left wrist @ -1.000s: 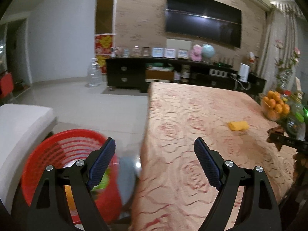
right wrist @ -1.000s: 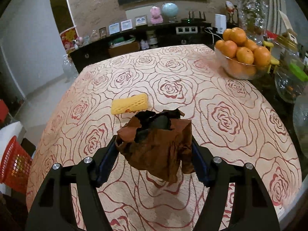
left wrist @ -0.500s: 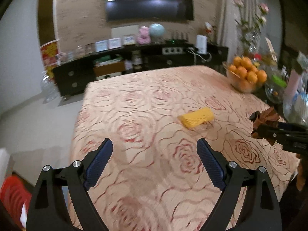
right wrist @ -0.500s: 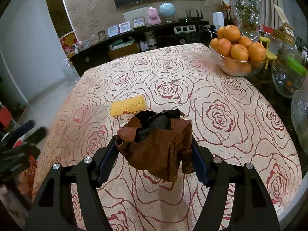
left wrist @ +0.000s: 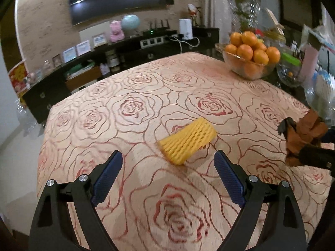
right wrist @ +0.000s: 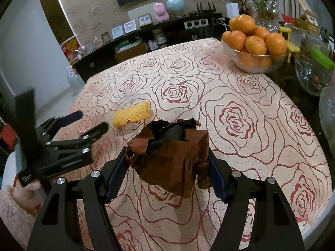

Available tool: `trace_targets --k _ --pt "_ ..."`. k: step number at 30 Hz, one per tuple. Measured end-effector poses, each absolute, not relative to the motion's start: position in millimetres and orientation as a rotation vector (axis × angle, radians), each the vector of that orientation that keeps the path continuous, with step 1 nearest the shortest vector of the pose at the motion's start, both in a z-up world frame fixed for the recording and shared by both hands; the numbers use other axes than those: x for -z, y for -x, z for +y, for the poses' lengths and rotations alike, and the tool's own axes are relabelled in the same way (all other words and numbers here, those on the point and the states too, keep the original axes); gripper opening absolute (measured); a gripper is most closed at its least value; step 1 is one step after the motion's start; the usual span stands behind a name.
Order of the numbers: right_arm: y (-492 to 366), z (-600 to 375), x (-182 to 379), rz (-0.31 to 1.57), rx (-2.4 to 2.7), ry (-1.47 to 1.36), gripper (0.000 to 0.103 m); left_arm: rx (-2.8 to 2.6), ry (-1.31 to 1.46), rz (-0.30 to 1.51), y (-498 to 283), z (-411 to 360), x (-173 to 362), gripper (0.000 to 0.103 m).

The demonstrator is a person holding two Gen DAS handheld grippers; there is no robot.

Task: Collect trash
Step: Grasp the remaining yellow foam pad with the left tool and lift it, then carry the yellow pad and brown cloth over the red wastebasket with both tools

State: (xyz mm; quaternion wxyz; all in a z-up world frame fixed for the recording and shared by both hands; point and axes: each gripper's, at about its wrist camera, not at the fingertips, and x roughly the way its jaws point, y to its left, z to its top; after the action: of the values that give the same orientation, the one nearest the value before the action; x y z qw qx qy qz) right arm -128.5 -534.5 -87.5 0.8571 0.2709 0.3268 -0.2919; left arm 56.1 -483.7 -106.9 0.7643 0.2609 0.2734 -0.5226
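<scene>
My left gripper [left wrist: 167, 163] has its jaws spread wide with nothing between them, having just opened a little further, and it hangs above the rose-patterned tablecloth [left wrist: 129, 108] just short of the yellow foam net sleeve [left wrist: 187, 141]. That sleeve lies on its side on the cloth, a soft ribbed mesh tube, slightly flattened. My right gripper [right wrist: 167, 165] clamps a crumpled brown paper bag [right wrist: 173, 161], its top torn open and dark inside, held up clear of the cloth.

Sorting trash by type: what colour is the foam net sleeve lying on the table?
Yellow, with an open mesh pattern. The foam net sleeve shows best in the left wrist view.
</scene>
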Motion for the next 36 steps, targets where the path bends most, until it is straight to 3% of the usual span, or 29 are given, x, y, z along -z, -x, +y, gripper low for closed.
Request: trace_targets --k 11,12,14,16,17,19,25,36 --pt "126 -536 92 0.706 0.577 -0.598 0.067 1.222 -0.665 0.643 -55 -528 129 0.083" --pt "126 -537 92 0.707 0.577 -0.6 0.067 1.225 -0.699 0.642 -52 -532 133 0.08" --pt "126 -538 93 0.708 0.577 -0.604 0.067 1.223 -0.749 0.654 -50 -539 140 0.058" --pt "127 -539 94 0.711 0.578 -0.609 0.067 1.23 -0.742 0.661 -51 -541 142 0.05" --pt "128 -540 95 0.712 0.578 -0.611 0.067 1.232 -0.736 0.671 -52 -542 142 0.038" --pt "128 -540 95 0.715 0.577 -0.614 0.067 1.23 -0.719 0.682 -54 -542 142 0.026" --pt "127 -539 96 0.717 0.572 -0.616 0.067 1.224 -0.649 0.705 -59 -533 137 0.011" --pt "123 -533 95 0.702 0.572 -0.589 0.067 1.197 -0.504 0.684 -58 -484 106 0.011"
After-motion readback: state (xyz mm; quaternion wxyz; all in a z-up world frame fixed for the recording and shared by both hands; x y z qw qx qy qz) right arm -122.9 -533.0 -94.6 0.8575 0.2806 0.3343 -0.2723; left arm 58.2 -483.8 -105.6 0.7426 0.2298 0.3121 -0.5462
